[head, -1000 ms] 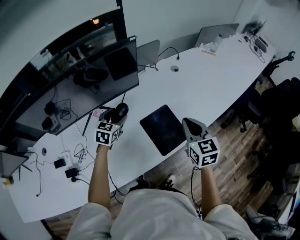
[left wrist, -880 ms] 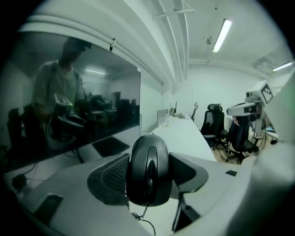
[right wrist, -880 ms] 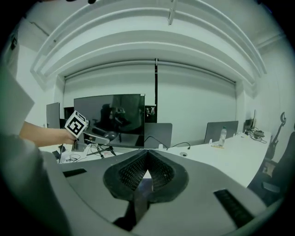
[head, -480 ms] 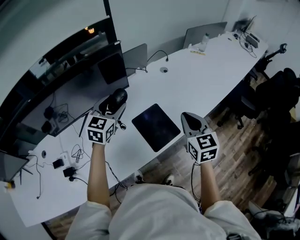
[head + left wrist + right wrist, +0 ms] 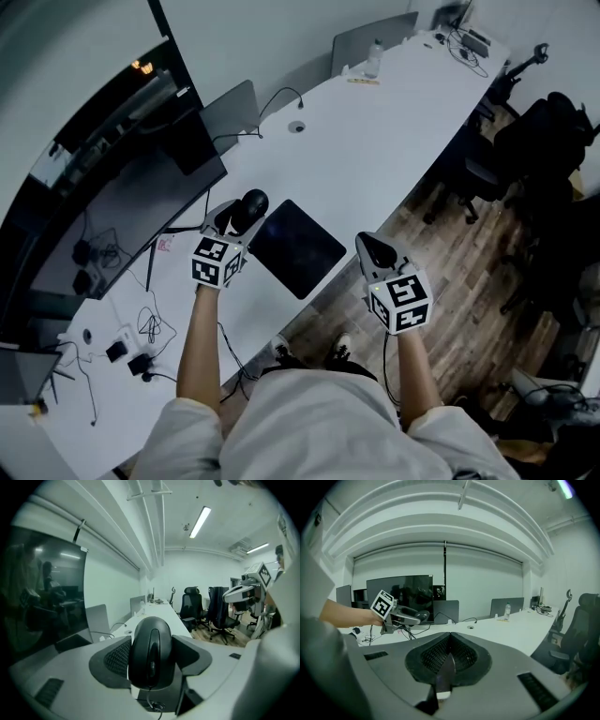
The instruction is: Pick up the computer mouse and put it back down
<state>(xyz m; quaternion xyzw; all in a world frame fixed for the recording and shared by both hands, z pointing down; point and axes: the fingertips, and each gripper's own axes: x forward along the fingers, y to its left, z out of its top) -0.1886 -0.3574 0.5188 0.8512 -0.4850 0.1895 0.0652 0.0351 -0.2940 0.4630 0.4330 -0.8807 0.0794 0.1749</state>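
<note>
My left gripper [image 5: 238, 216] is shut on the black computer mouse [image 5: 252, 205], held in the air over the white desk [image 5: 375, 141], just left of the dark mouse pad [image 5: 296, 248]. In the left gripper view the mouse [image 5: 151, 651] sits upright between the two pads [image 5: 114, 657], its cable [image 5: 151, 701] hanging below. My right gripper [image 5: 376, 249] hovers off the desk's front edge, over the wooden floor. Its jaws [image 5: 449, 656] are shut on nothing. The right gripper view shows the left gripper [image 5: 398, 615] with the mouse [image 5: 423, 616] at the left.
A large dark monitor [image 5: 122, 206] stands at the left, with a closed laptop [image 5: 230, 112] behind it. Cables and plugs [image 5: 145, 328] lie on the desk's near left. A bottle [image 5: 373, 58] stands far back. Office chairs [image 5: 544, 141] fill the right side.
My left gripper has carried the mouse to the right and somewhat up, closer to the mouse pad. The right gripper has drifted a little and stays shut.
</note>
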